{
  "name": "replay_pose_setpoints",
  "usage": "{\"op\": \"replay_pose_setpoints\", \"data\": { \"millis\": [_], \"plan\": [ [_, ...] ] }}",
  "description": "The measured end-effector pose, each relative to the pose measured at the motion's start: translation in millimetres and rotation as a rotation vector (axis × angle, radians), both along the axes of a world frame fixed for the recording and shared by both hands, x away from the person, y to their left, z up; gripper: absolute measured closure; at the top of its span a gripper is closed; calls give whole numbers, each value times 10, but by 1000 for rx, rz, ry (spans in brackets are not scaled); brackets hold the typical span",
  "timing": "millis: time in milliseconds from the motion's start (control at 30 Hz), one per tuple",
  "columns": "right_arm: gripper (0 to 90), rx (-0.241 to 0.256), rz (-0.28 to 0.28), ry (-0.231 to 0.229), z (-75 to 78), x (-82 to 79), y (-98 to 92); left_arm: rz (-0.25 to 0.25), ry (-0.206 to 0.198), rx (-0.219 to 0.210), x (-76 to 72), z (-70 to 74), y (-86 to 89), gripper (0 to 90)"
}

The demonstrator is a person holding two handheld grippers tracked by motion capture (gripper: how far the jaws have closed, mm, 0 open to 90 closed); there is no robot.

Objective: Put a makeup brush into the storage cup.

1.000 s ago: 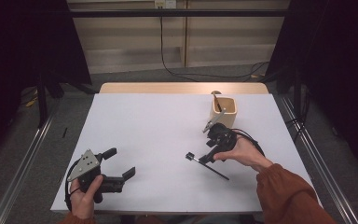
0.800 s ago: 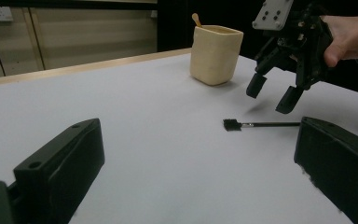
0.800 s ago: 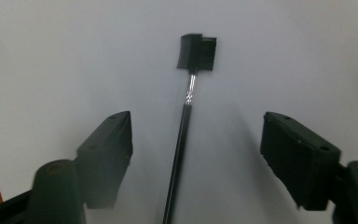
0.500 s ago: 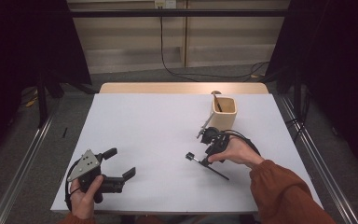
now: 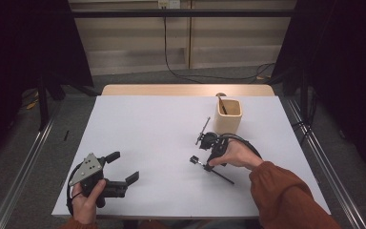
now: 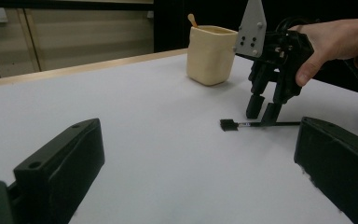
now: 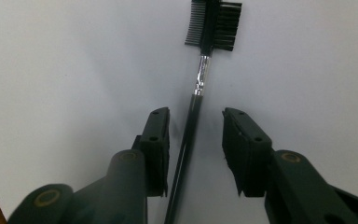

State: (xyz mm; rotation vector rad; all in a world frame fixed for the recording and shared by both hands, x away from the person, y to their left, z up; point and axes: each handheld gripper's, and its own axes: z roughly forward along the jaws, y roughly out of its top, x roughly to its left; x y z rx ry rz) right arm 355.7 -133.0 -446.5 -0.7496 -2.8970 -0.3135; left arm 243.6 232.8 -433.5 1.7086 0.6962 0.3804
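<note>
The right gripper [image 5: 206, 153] points down at the table [image 5: 147, 124] right of centre, jaws parted and straddling the thin handle of a black comb-and-brush tool [image 7: 200, 74] lying flat, not yet closed on it. A cream cup [image 5: 228, 116] holding a stick stands just beyond, toward the far right corner. The left gripper [image 5: 121, 168] rests near the near left corner, jaws wide and holding nothing.
</note>
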Motion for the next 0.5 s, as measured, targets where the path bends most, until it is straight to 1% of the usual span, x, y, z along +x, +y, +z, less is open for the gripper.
{"op": "replay_pose_setpoints", "data": {
  "millis": [67,133,233,300,367,500],
  "plan": [
    [638,-9,4,-1,-15,3,13,-1,0,0,0,0,0,17],
    [660,-9,-6,-3,-18,4,20,-1,1,1,0,0,3,17],
    [676,-17,-6,-8,-21,9,24,-2,1,3,3,-1,4,17],
    [682,-32,-7,-15,-22,-3,46,-1,0,-2,1,0,1,17],
    [683,-54,1,-34,-22,-22,72,-3,0,-1,1,1,0,17],
    [717,-86,5,-61,-20,-45,110,-3,0,-3,0,1,-2,17]
  ]
}}
